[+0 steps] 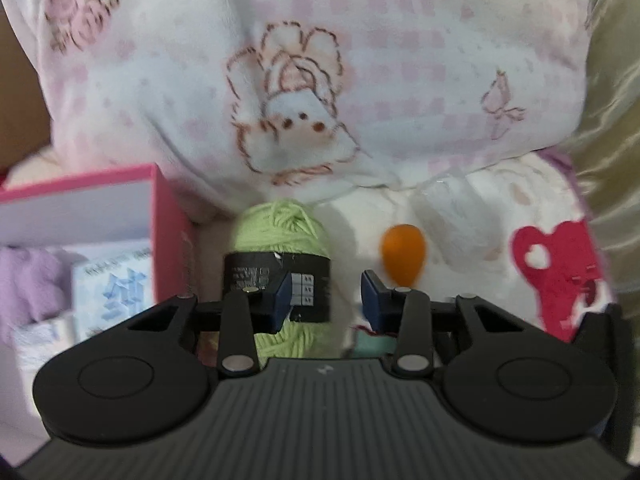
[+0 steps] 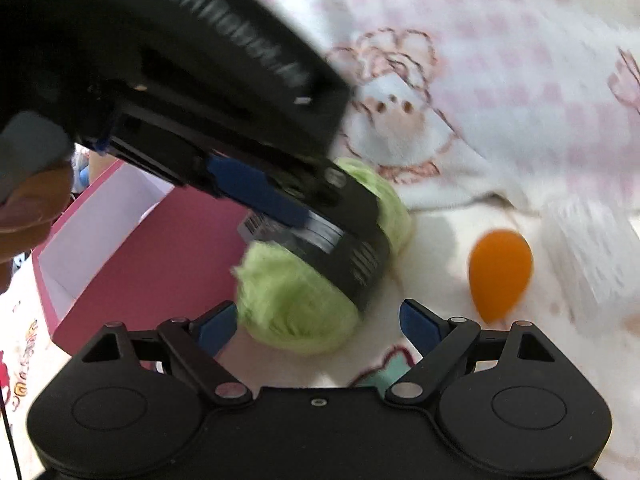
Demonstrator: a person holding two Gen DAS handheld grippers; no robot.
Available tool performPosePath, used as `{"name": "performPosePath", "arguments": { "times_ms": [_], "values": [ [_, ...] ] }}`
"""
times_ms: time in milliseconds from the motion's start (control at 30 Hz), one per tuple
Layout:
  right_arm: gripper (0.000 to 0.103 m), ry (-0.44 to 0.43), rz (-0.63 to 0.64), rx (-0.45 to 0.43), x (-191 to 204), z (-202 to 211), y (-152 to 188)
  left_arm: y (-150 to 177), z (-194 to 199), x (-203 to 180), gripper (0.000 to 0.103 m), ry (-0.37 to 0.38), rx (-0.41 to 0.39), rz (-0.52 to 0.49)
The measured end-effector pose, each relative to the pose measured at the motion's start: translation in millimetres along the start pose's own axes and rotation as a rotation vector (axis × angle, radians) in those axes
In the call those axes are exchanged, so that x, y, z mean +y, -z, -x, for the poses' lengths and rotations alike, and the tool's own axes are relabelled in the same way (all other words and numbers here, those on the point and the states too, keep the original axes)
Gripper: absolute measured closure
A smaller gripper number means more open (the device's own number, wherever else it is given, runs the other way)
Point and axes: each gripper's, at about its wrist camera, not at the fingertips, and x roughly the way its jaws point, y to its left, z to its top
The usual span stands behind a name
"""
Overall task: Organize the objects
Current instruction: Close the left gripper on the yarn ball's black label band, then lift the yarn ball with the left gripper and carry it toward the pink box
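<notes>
The left gripper [image 1: 326, 294] is being held with jaws part-way apart, nothing clamped; the green yarn ball [image 1: 280, 224], its black label's print too blurred to be read, is lying just beyond its left jaw. The right gripper [image 2: 318, 322] is being held with jaws wide apart, the yarn lying just ahead between them

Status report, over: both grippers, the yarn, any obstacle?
Left gripper at green yarn, grip unclear. Right gripper open, empty. Pink box beside yarn, orange sponge apart.
</notes>
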Motion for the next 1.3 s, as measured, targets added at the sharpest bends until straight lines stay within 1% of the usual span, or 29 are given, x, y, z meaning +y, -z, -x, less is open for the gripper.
{"name": "performPosePath", "arguments": {
  "times_ms": [67, 167, 267, 367, 400, 433, 500, 600, 667, 733, 833, 933, 1033, 1167, 1200, 1233, 1300],
  "values": [
    [0.013, -0.012, -0.007, 0.001, -1, 0, 0, 0, -3, 0, 0.066, 0.001, 0.007, 0.009],
    [0.013, -0.054, -0.019, -0.003, 0, -1, 0, 0, -3, 0, 0.066, 0.003, 0.008, 0.019],
    [0.013, -0.061, -0.02, 0.003, 3, -11, -2, 0, -5, 1, 0.066, 0.018, 0.013, 0.035],
    [0.023, -0.057, -0.022, 0.011, 5, -22, -4, 0, -7, 0, 0.066, 0.023, 0.023, 0.055],
    [0.03, -0.053, -0.022, 0.006, 6, -22, -4, 0, -6, 1, 0.066, 0.024, 0.027, 0.059],
    [0.032, -0.049, -0.02, 0.002, 6, -19, -4, 1, -6, 1, 0.066, 0.027, 0.028, 0.066],
    [0.04, -0.038, -0.013, -0.004, 7, -12, -3, 2, -4, 0, 0.068, 0.033, 0.018, 0.059],
    [0.043, 0.0, -0.01, -0.015, 13, 0, 3, 9, -1, -3, 0.069, 0.073, 0.007, 0.066],
    [0.045, 0.014, -0.023, -0.008, 13, 8, 7, 17, -2, -3, 0.069, 0.106, 0.007, 0.096],
    [0.046, 0.011, -0.036, -0.003, 12, 16, 10, 26, 2, -7, 0.069, 0.132, 0.006, 0.1],
    [0.046, 0.012, -0.03, 0.004, 12, 32, 14, 35, 11, -13, 0.069, 0.15, -0.006, 0.102],
    [0.046, 0.01, -0.051, 0.032, 9, 47, 17, 44, 18, -18, 0.069, 0.152, -0.005, 0.115],
    [0.047, 0.027, -0.077, 0.072, 7, 60, 21, 54, 27, -21, 0.069, 0.159, -0.025, 0.11],
    [0.047, 0.082, -0.072, 0.144, 10, 78, 27, 69, 41, -23, 0.068, 0.122, -0.062, 0.083],
    [0.047, 0.079, -0.08, 0.152, 10, 83, 29, 72, 42, -24, 0.065, 0.12, -0.065, 0.078],
    [0.047, 0.06, -0.092, 0.154, 9, 90, 31, 76, 43, -23, 0.061, 0.121, -0.058, 0.081],
    [0.047, 0.004, -0.102, 0.164, 2, 102, 30, 81, 41, -25, 0.057, 0.077, -0.022, 0.099]
  ]
}}
